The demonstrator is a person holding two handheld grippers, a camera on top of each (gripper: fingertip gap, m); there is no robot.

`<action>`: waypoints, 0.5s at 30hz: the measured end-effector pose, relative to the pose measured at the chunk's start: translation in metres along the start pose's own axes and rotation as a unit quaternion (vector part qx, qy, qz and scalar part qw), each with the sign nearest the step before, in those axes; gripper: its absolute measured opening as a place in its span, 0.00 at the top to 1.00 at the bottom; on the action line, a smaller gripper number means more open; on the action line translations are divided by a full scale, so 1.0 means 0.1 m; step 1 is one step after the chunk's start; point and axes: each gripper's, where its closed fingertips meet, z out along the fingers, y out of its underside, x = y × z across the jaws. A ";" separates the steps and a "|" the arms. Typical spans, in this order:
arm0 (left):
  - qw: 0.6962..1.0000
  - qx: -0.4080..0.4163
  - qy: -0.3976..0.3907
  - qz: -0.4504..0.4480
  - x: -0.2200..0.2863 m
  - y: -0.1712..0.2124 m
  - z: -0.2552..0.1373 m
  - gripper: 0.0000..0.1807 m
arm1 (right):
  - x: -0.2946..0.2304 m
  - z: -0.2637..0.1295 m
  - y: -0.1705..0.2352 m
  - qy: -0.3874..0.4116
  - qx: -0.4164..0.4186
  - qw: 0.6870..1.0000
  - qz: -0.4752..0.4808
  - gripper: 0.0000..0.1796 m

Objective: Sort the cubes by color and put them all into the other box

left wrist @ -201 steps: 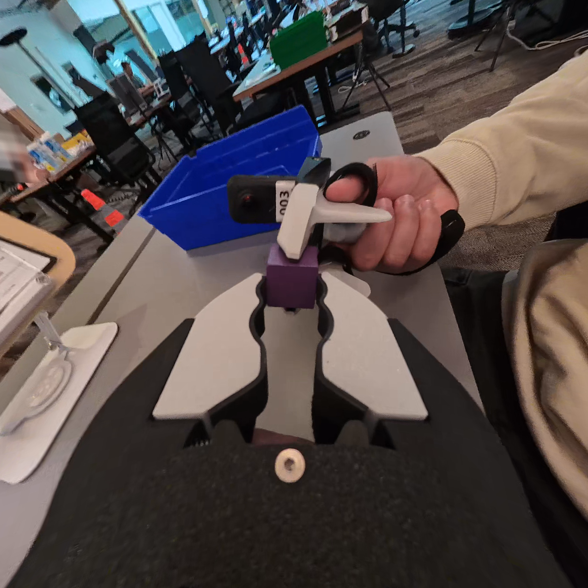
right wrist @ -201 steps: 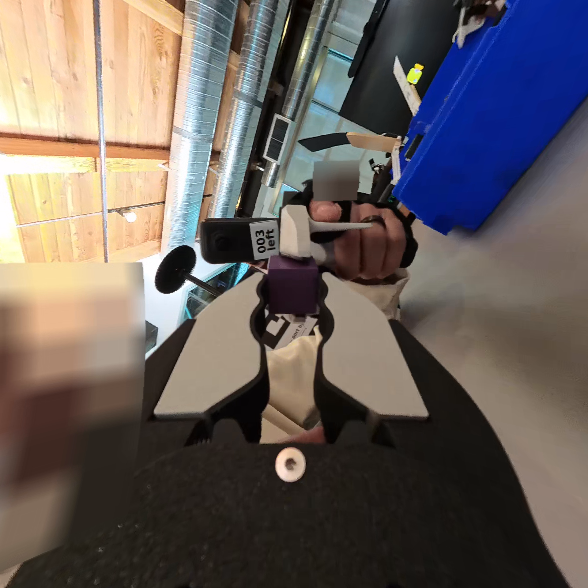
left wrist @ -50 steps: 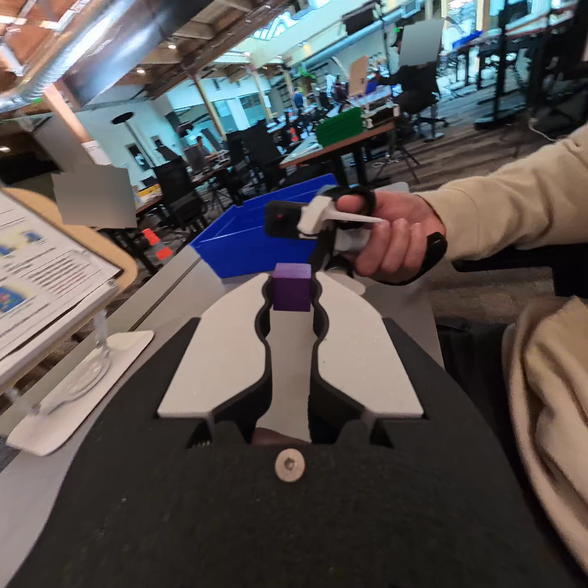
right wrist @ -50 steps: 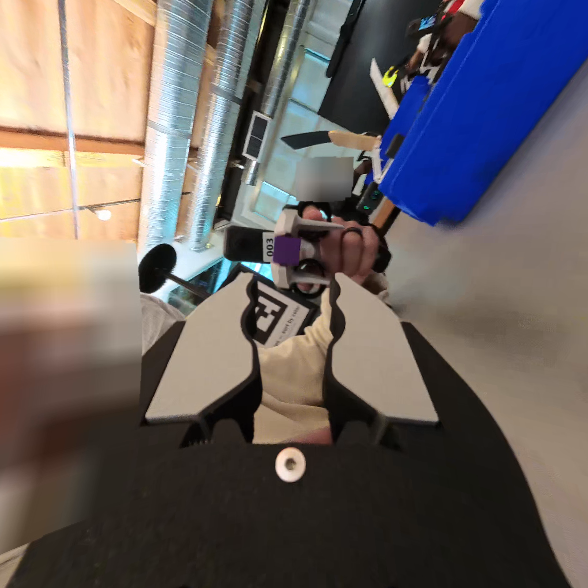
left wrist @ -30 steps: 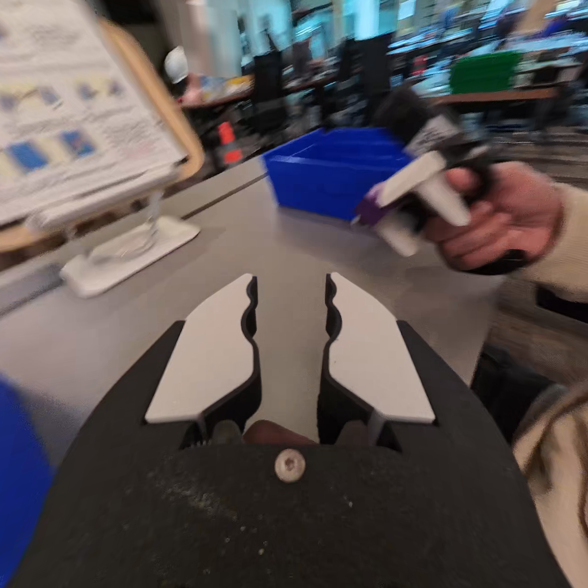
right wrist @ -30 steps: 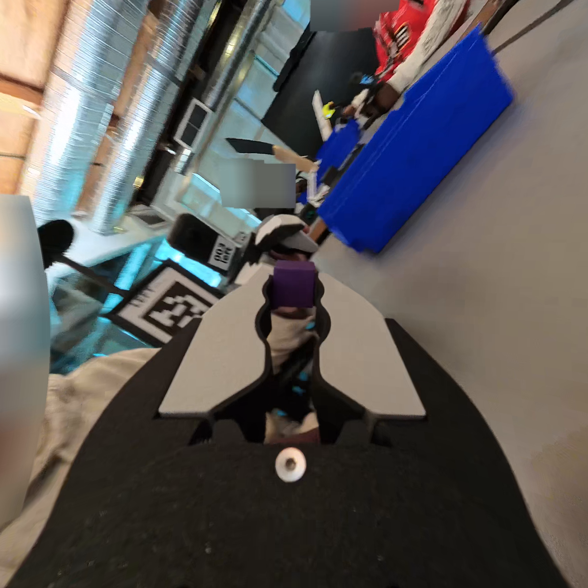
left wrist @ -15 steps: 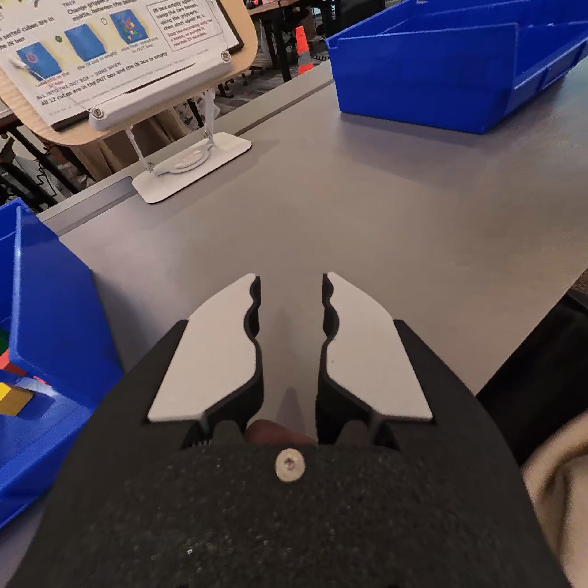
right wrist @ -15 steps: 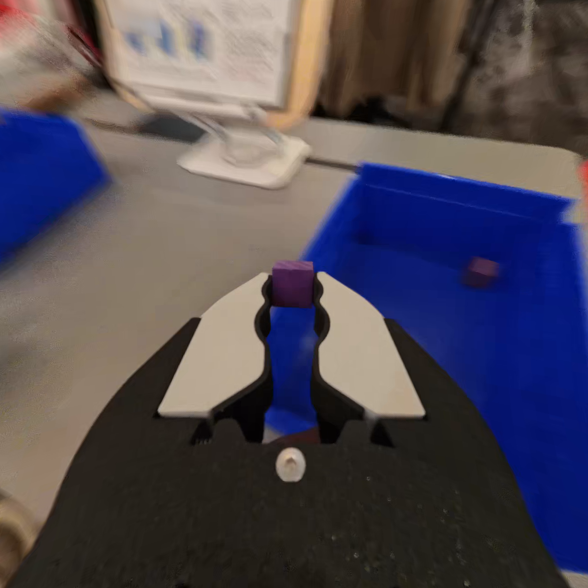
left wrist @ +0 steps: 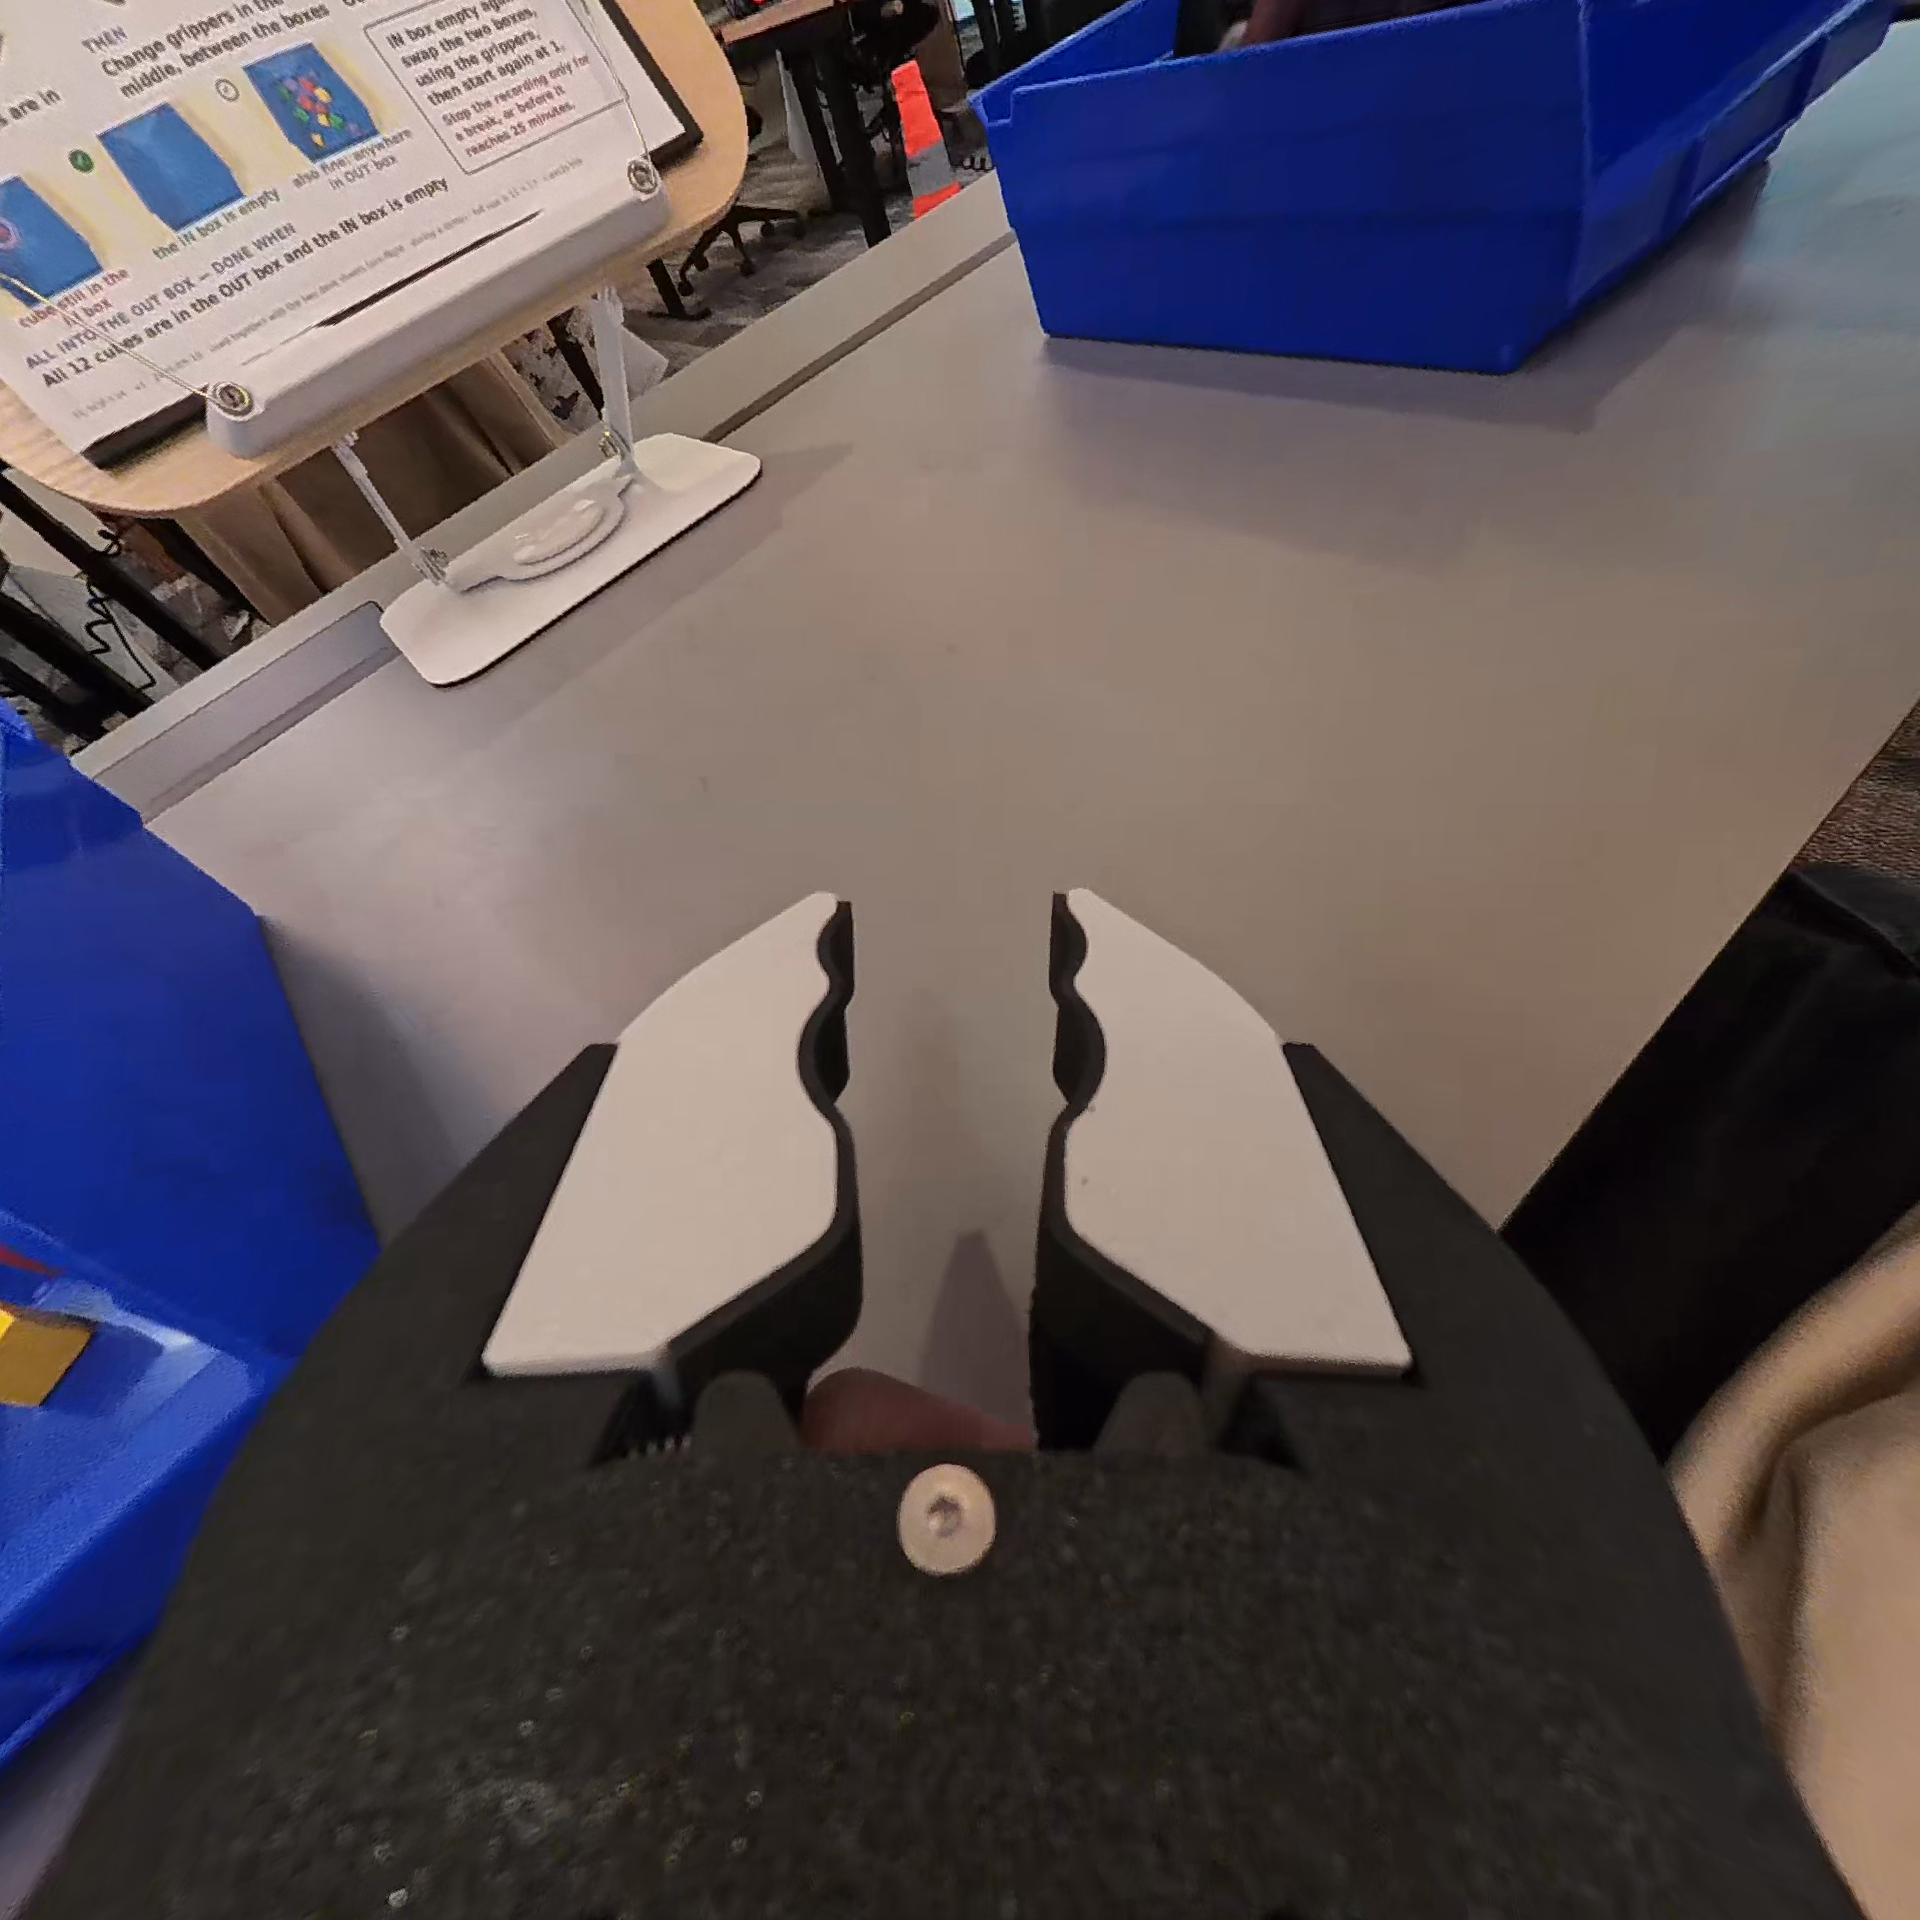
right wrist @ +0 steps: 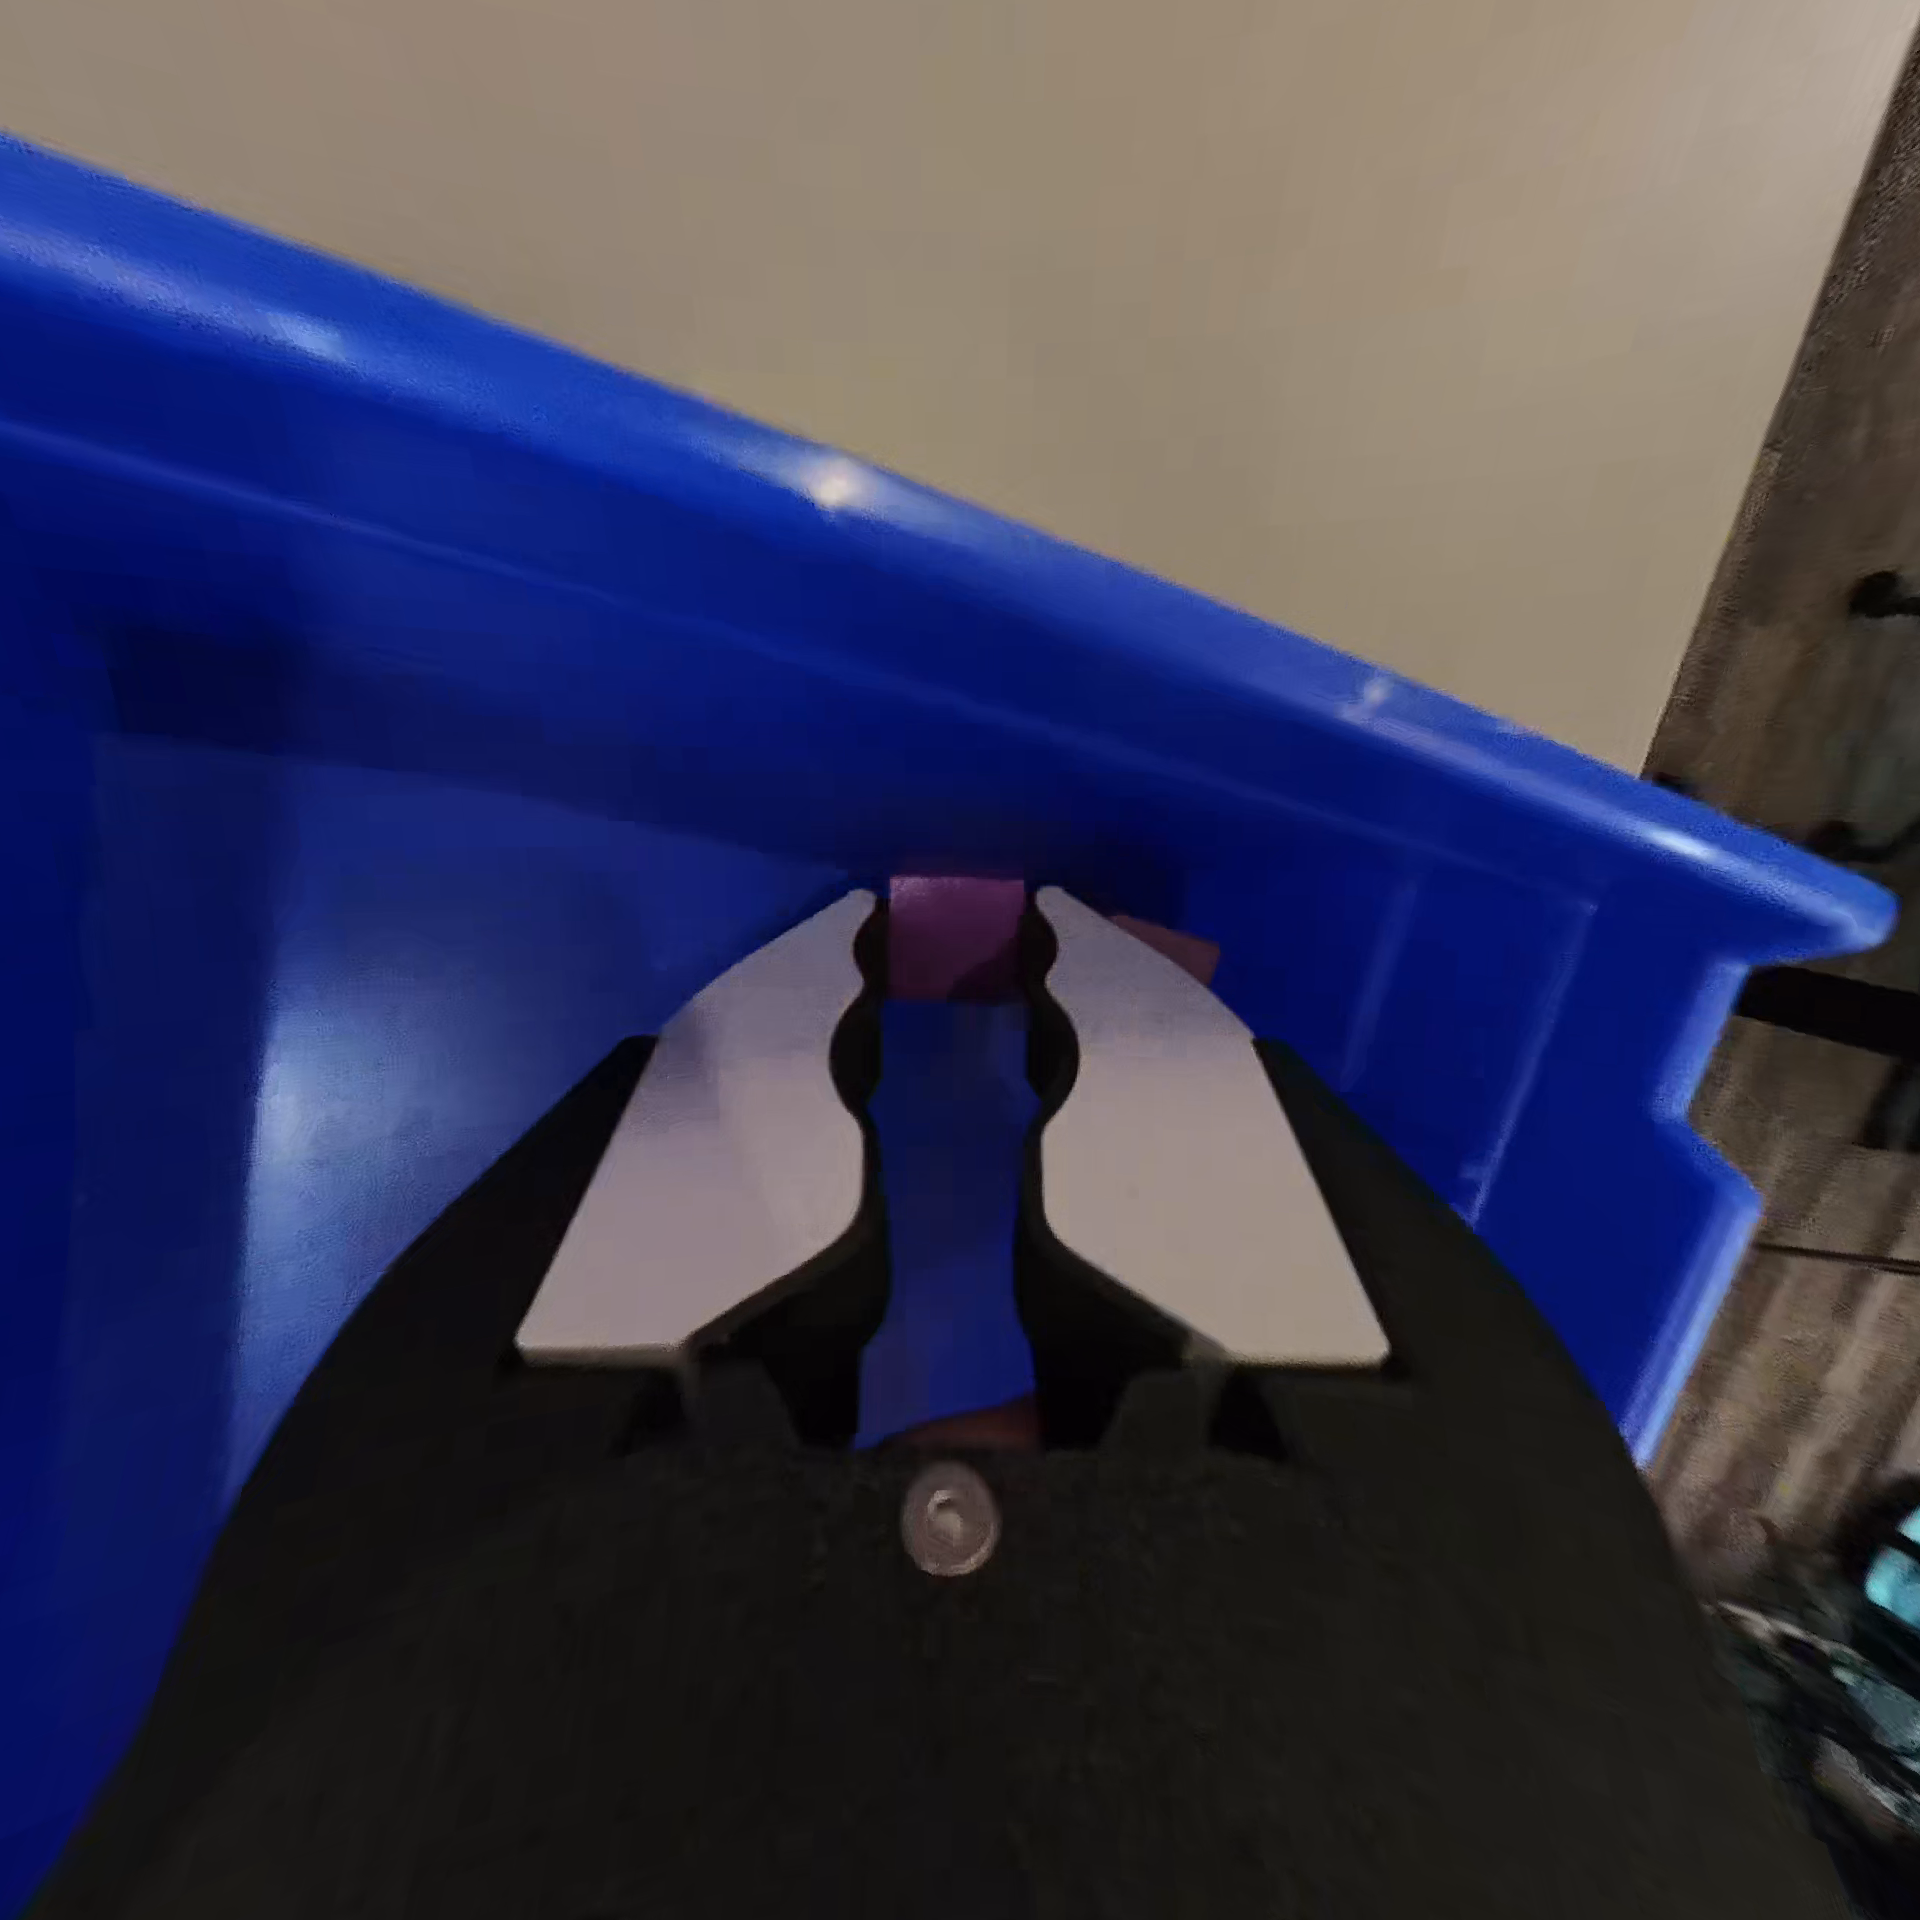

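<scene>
Left wrist view: my left gripper (left wrist: 948, 914) is spread and empty above the grey tabletop (left wrist: 1247, 644); the far blue plastic bin (left wrist: 1351, 197) lies ahead-right. Right wrist view: my right gripper (right wrist: 954, 914) pinches the small purple cube (right wrist: 951, 940) inside that bin (right wrist: 623, 582), just beside a second purple cube (right wrist: 1184, 951) to its right; I judge release is next

Your right gripper (right wrist: 954, 914) is inside the blue box (right wrist: 1351, 748), fingertips clamped on a purple cube (right wrist: 951, 935), close to the box's far wall and toward its right corner. A second purple cube (right wrist: 1179, 951) peeks out just past your right finger, low by that same wall; can't tell if the two touch. Beyond the box rim: grey desk (right wrist: 935, 260). Carpeted floor (right wrist: 1808, 416) at the right edge.
</scene>
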 end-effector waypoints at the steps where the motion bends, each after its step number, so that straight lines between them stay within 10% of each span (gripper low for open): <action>1: 1.000 0.000 0.002 -0.001 0.00 0.00 -0.01 0.80 | 0.01 0.04 0.01 0.009 -0.010 1.000 -0.011 0.87; 15: 1.000 -0.002 0.001 -0.016 -0.07 0.03 -0.04 0.80 | 0.09 -0.42 -0.04 0.016 0.070 0.997 -0.017 0.80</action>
